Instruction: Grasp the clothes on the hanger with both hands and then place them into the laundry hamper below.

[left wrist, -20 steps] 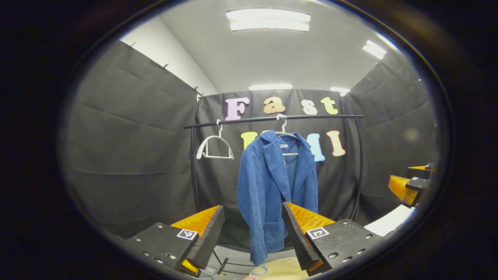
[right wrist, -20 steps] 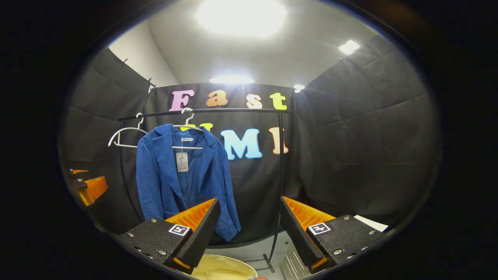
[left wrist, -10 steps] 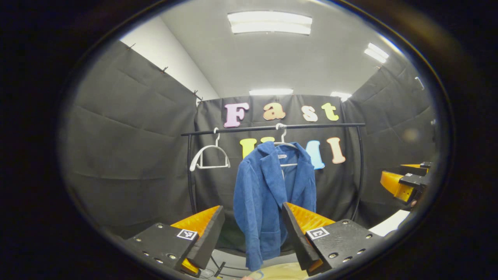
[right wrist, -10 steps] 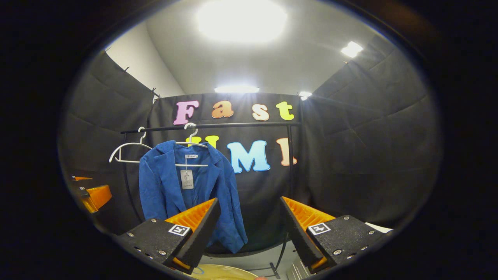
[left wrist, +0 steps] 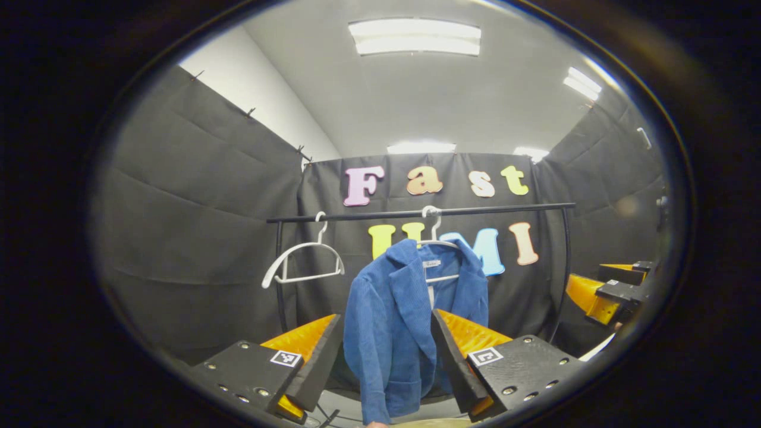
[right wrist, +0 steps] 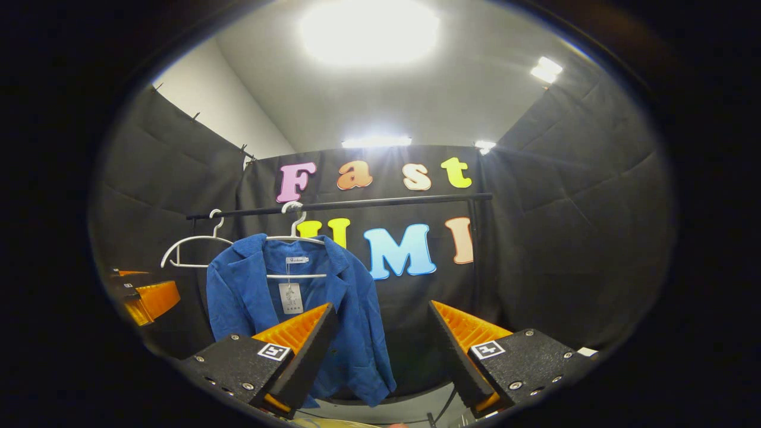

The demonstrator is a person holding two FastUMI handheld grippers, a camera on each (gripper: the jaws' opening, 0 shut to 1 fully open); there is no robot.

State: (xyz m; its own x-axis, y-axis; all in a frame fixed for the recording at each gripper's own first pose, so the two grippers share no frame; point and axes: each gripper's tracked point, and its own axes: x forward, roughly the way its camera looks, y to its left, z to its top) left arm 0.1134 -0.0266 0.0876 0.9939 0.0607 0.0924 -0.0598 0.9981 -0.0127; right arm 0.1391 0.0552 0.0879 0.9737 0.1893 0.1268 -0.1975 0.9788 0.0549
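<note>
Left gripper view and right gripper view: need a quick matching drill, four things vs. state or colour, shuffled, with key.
Things:
1. jacket
2. empty hanger
3. rail
4. left gripper

States:
A. black, horizontal
B. open, holding nothing
C. white, bare
D. blue, hanging on a hanger

Pairs: 1-D, 2-C, 3-A, 4-B

We can read no text on any object. The blue jacket (right wrist: 297, 309) carries a small white neck label (right wrist: 296, 260) and a grey paper tag (right wrist: 291, 298) hanging from it, but their print is too small for us to make out. We also see square black-and-white coded markers, one on each finger of the left tool (left wrist: 386, 356) and the right tool (right wrist: 380, 351); they bear patterns, not words.
</note>
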